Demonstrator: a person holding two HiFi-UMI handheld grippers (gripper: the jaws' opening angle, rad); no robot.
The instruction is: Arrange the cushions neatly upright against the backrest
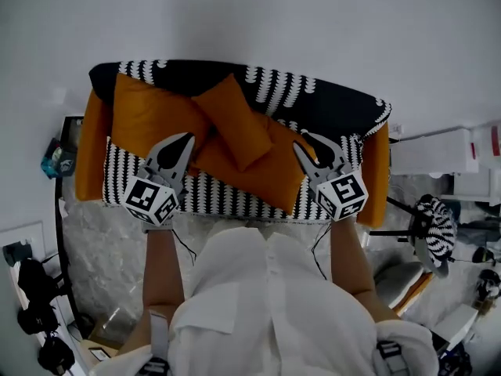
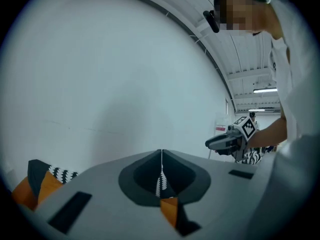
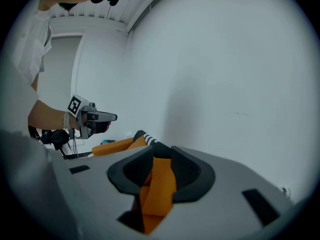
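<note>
Jaws of left gripper (image 1: 188, 139) clenched, of right gripper (image 1: 304, 141) loose about orange cushion (image 3: 159, 184).

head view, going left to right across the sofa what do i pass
left armrest → left claw → small orange cushion → right claw → right armrest

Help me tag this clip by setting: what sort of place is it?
Probably a studio or lab staged as a living room: a patterned sofa with orange cushions against a bare white wall, black camera-like gear on the floor.
</note>
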